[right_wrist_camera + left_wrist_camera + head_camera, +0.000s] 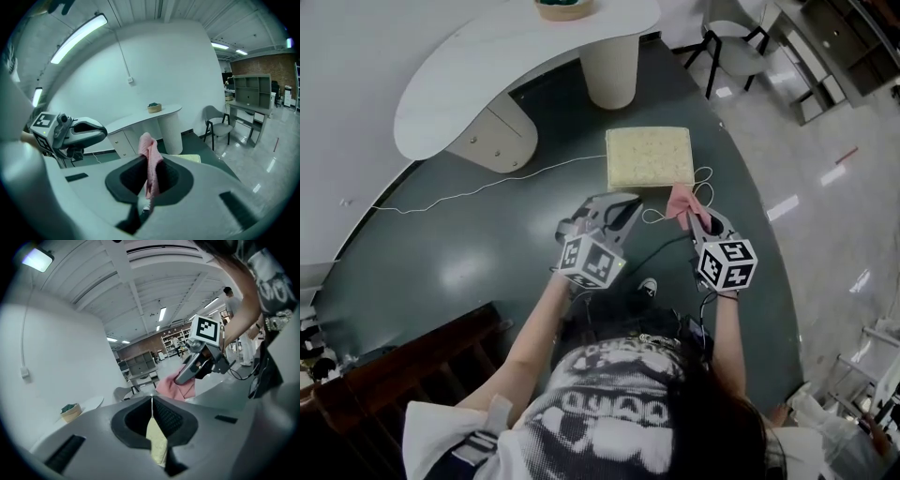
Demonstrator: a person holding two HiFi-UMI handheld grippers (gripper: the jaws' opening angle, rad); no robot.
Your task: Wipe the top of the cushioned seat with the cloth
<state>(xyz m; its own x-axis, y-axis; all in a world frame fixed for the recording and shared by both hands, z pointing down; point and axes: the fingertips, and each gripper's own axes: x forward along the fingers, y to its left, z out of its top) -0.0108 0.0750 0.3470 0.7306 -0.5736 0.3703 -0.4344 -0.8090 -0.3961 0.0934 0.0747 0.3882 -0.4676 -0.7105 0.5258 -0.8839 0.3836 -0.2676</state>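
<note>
Head camera stares steeply down on left tongs point(623, 204) and right tongs point(692, 217); each tongs camera, nearly level, catches the other.

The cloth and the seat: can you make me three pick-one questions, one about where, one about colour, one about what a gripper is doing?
1. Where is the cushioned seat?
A. On the white counter
B. On the dark floor, in front of the grippers
C. On a chair

2. What colour is the cloth?
A. Pink
B. Blue
C. Green

3. What is the right gripper doing?
A. Open and empty
B. Shut on the cloth
C. Resting on the seat

Answers: 1 B, the head view shows it on the floor; 2 A, it looks pink in every view; 3 B, the right gripper view shows the cloth pinched between its jaws.
</note>
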